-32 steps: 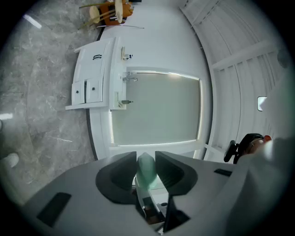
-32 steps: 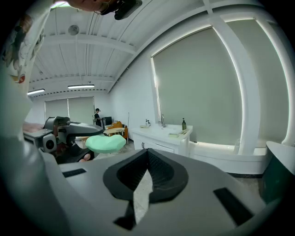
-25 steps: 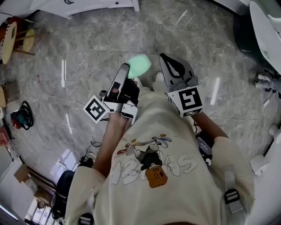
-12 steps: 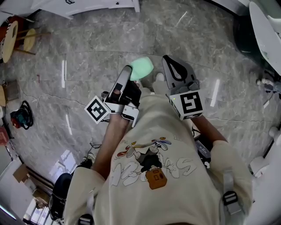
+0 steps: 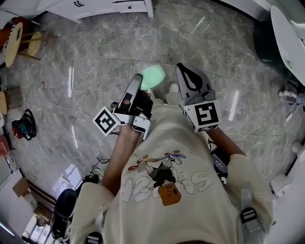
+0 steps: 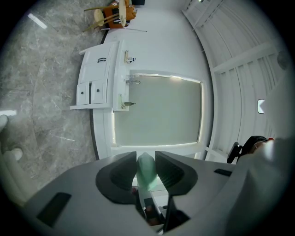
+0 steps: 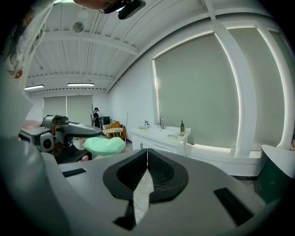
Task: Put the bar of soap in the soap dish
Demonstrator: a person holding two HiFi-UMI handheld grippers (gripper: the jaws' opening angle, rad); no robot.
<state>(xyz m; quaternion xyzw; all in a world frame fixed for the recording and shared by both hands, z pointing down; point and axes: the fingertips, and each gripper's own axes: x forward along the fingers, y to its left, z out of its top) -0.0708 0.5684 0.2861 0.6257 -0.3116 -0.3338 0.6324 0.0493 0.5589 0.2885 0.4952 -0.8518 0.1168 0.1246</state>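
A pale green bar of soap (image 5: 152,75) is clamped in my left gripper (image 5: 143,86), which I hold in front of my chest above the marble floor. In the left gripper view the soap (image 6: 146,169) stands edge-on between the two dark jaws. My right gripper (image 5: 183,76) is beside it on the right, jaws pressed together with nothing between them (image 7: 147,159). In the right gripper view the soap (image 7: 104,145) and the left gripper (image 7: 64,133) show at the left. A white vanity counter (image 7: 159,134) stands far off; the soap dish cannot be made out.
Grey marble floor (image 5: 95,62) lies below. A white cabinet (image 5: 95,7) runs along the top edge, wooden stools (image 5: 21,40) at the upper left, a cable coil (image 5: 24,126) at the left, white fixtures (image 5: 288,33) at the right. A bottle (image 7: 182,126) stands on the vanity.
Both grippers have shifted slightly with the soap still held in the left one; the white cabinet at the top has come further into view.
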